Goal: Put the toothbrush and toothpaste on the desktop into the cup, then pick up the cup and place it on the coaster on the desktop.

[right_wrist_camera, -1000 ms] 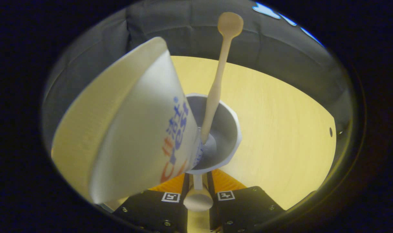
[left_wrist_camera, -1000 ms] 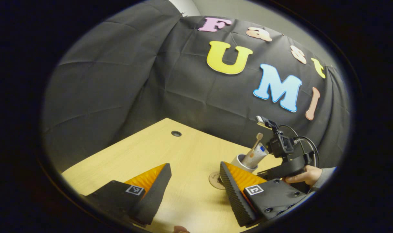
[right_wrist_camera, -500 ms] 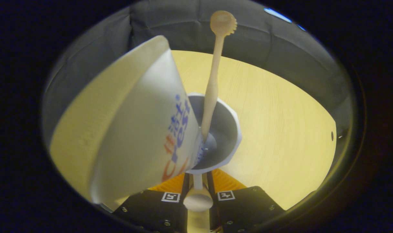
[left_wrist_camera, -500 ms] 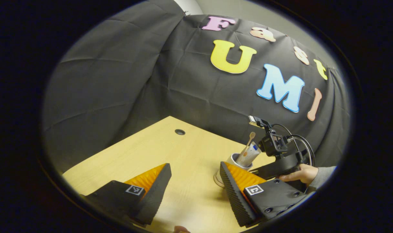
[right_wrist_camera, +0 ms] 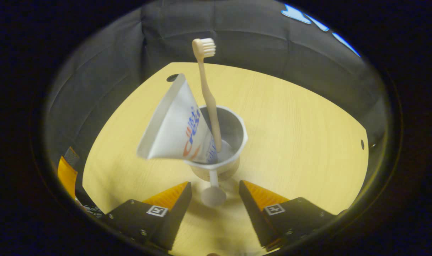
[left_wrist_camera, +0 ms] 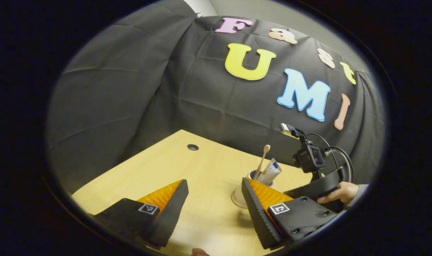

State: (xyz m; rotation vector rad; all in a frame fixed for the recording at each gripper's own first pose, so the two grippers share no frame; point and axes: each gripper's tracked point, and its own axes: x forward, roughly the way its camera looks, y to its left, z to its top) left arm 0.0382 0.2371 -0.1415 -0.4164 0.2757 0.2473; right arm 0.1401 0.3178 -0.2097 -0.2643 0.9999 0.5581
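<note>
Cup (right_wrist_camera: 224, 142): white, upright on the round coaster (left_wrist_camera: 237, 199), near the middle of the wooden desk (right_wrist_camera: 301, 142). Toothbrush (right_wrist_camera: 207, 89): stands in the cup, bristles up. Toothpaste (right_wrist_camera: 176, 131): tube in the cup, leaning left over the rim. Right gripper (right_wrist_camera: 215, 199): fingers spread wide, just near of the cup's handle, touching nothing. Left gripper (left_wrist_camera: 215, 206): fingers spread apart, empty, low over the desk, with the cup beyond its right finger.
</note>
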